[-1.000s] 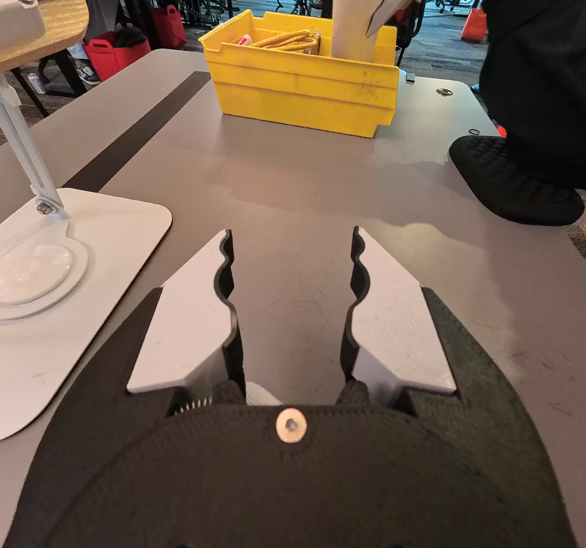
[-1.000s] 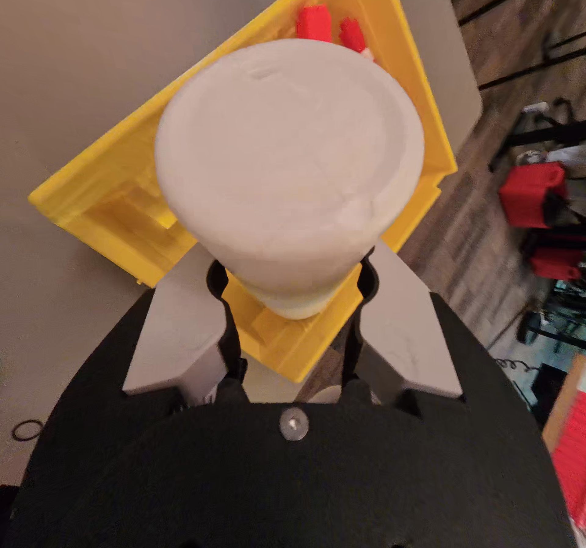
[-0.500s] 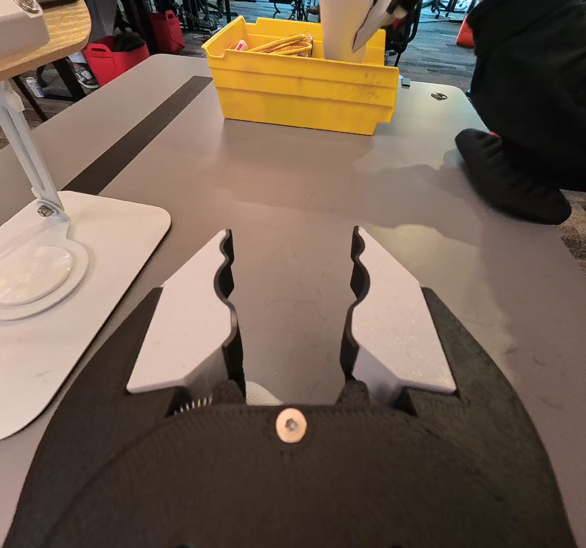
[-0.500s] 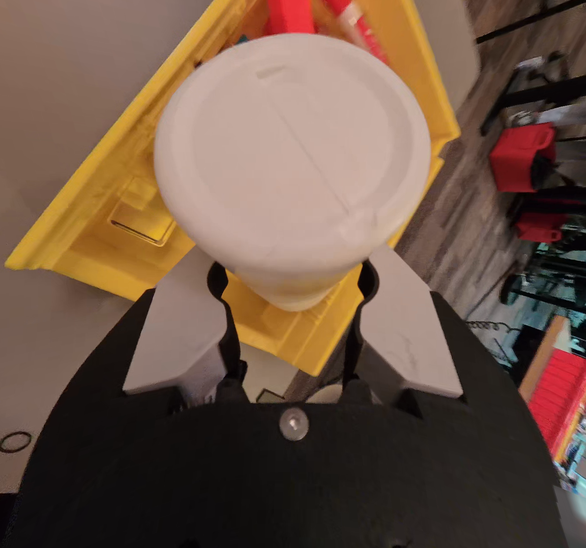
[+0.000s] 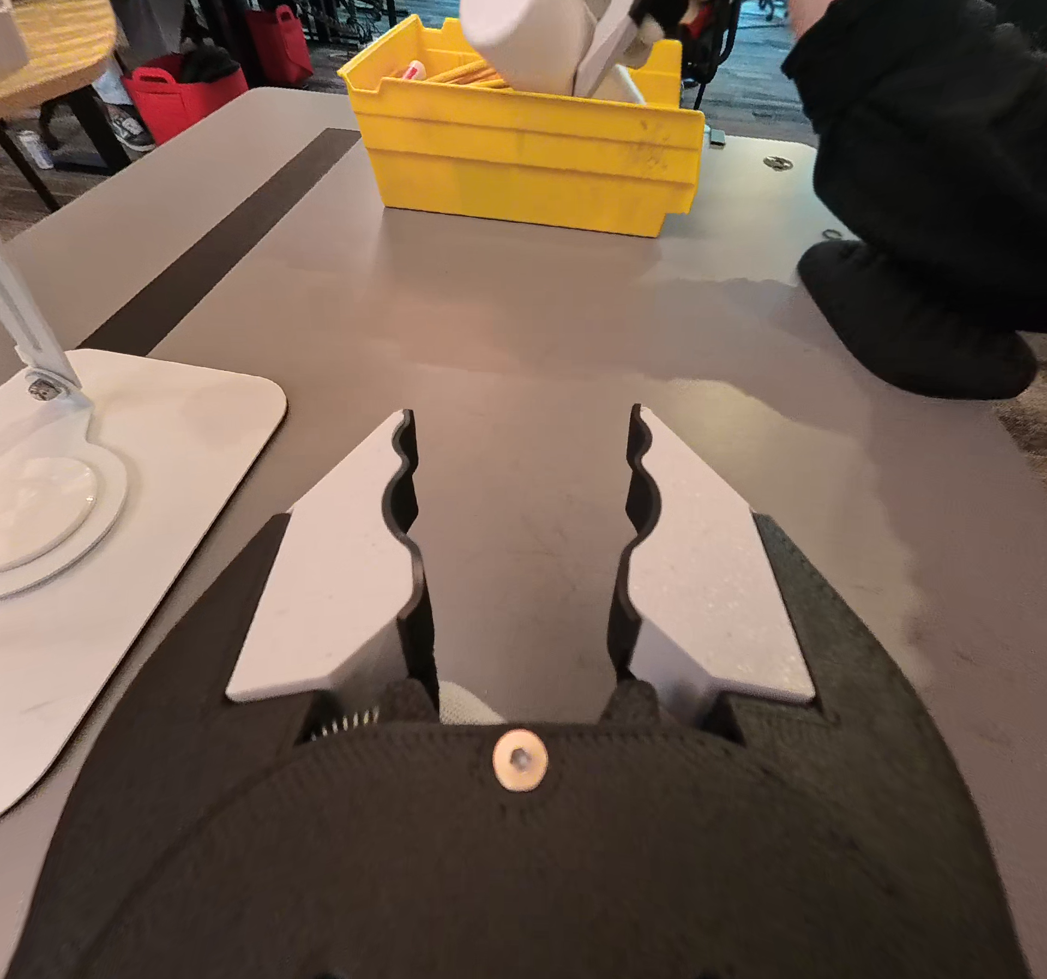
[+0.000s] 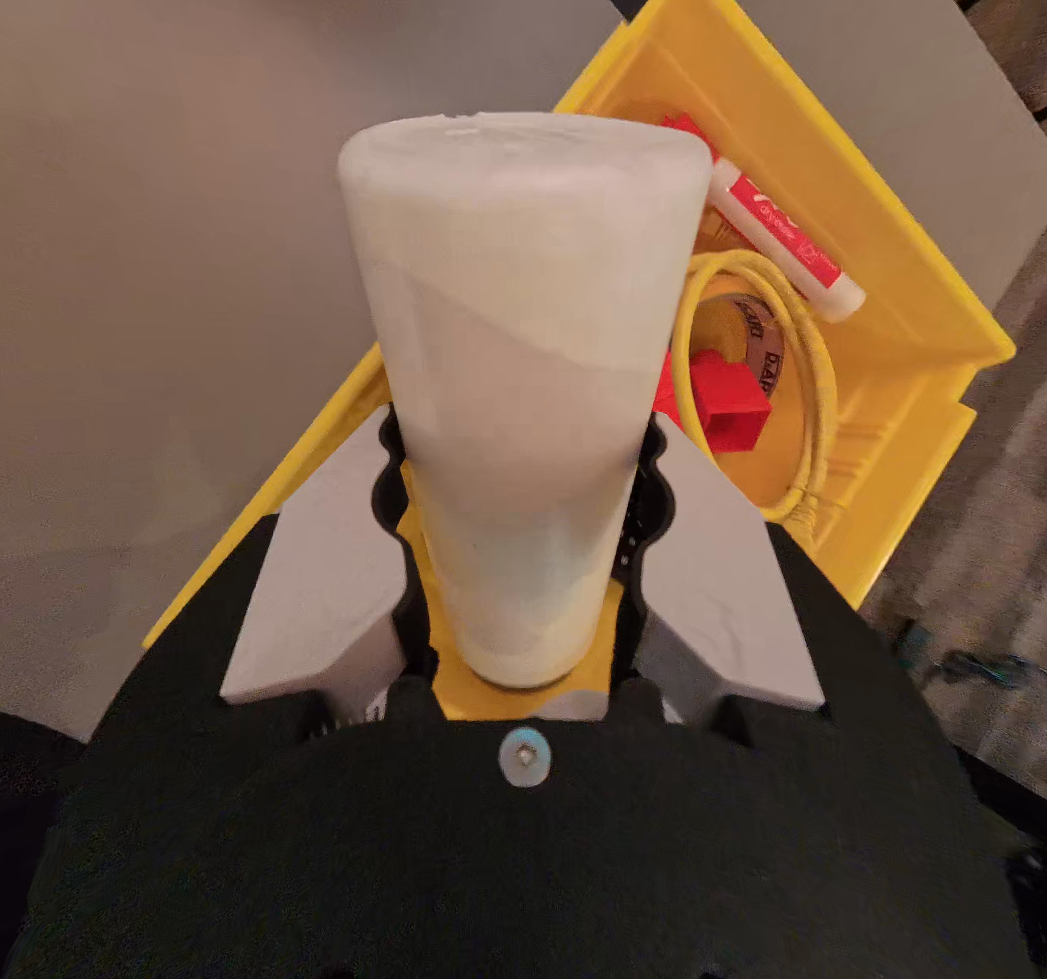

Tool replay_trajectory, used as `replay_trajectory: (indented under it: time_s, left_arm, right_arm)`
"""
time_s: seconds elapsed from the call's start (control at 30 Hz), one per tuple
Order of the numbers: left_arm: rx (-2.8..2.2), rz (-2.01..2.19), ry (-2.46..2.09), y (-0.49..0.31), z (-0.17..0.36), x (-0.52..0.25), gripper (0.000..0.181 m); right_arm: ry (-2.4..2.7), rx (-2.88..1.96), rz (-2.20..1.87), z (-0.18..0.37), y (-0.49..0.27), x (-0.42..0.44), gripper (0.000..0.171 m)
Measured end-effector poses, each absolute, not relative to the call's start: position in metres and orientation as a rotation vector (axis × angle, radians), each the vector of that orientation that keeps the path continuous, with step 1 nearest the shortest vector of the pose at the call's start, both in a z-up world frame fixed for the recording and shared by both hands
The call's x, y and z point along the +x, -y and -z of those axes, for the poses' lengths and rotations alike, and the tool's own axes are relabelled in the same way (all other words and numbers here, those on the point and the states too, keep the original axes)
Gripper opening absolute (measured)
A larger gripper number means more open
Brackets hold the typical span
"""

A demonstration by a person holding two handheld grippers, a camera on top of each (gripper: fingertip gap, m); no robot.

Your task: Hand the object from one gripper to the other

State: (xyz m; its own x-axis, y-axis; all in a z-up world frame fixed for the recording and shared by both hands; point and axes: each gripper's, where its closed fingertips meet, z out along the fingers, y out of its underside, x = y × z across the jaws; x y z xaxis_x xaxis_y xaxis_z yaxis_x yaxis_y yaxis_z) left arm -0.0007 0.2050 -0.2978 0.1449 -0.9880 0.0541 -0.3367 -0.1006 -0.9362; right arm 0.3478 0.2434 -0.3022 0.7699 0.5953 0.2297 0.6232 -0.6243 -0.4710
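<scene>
White bottle (image 6: 524, 385) (one) claw-held (image 6: 524, 476).

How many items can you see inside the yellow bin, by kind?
Marker: 1
Coiled yellow cable: 1
Red block: 1
Tape roll: 1
Total: 4 visible; the white bottle in the right claw hides part of the bin.

white bottle (image 6: 521, 385) hiding bin (image 6: 850, 283) contents, lamp stand (image 5: 34, 340) cropped left
</scene>
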Motion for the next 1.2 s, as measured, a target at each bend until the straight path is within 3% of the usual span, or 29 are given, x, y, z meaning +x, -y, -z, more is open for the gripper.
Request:
replay_trajectory:
  time_s: [0.37,0.43,0.5,0.57,0.7,0.83,1.2]
  left_arm:
    - [-1.615,0.953,-1.344,-0.207,0.312,0.001,0.073]
    - [-1.614,0.941,-1.355,-0.206,0.312,0.002,0.073]
    - [-1.609,0.941,-1.351,-0.206,0.31,0.001,0.073]
    - [-1.599,0.951,-1.335,-0.207,0.305,-0.001,0.073]
    - [-1.576,0.95,-1.294,-0.21,0.29,-0.005,0.073]
    - [-1.549,0.916,-1.272,-0.213,0.276,-0.007,0.072]
    - [-1.509,0.892,-1.227,-0.221,0.251,-0.013,0.072]
  right_arm:
    - [0.391,-2.471,-0.225,0.302,-0.272,0.356,0.082]
    - [0.383,-2.49,-0.102,0.3,-0.273,0.365,0.083]
    - [0.335,-2.475,0.04,0.287,-0.277,0.374,0.106]
    - [0.352,-2.394,0.171,0.259,-0.283,0.371,0.115]
    - [0.441,-2.194,0.261,0.199,-0.289,0.329,0.115]
    - [0.622,-1.926,0.07,0.146,-0.288,0.243,0.103]
    - [0.811,-1.623,-0.493,0.101,-0.271,0.092,0.096]
